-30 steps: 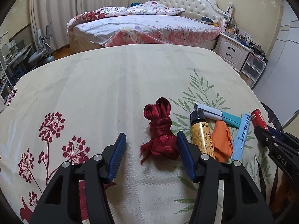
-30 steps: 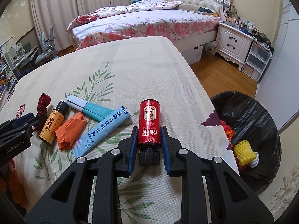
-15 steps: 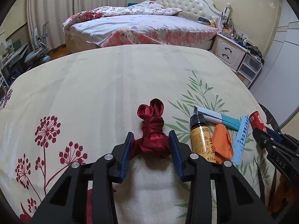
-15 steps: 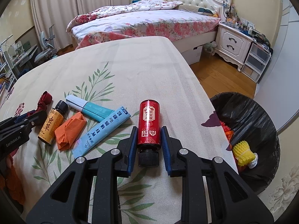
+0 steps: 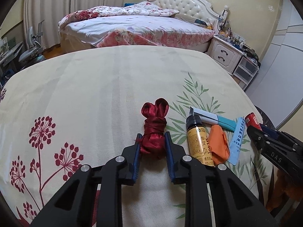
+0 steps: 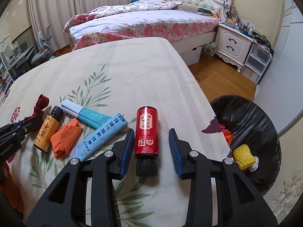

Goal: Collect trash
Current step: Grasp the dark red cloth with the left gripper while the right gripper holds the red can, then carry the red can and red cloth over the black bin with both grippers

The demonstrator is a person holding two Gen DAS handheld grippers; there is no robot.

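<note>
Left gripper (image 5: 152, 144) is closing its blue-padded jaws on the lower end of a knotted dark red satin ribbon bundle (image 5: 153, 130) lying on the cream floral tablecloth (image 5: 94, 87); the pads already press its sides. It looks soft, light and slippery, so a hold across the thick knot seems safest. Right gripper (image 6: 151, 143) is opening, its jaws now clear of the small red cylindrical bottle with a black cap (image 6: 146, 132) lying between them, rigid and likely to roll. Six pieces remain on the cloth: one ribbon, one red bottle, one amber bottle (image 6: 47, 130), one orange wrapper (image 6: 65, 138), two blue tubes. One black-lined bin (image 6: 251, 132) stands beside the table.
</note>
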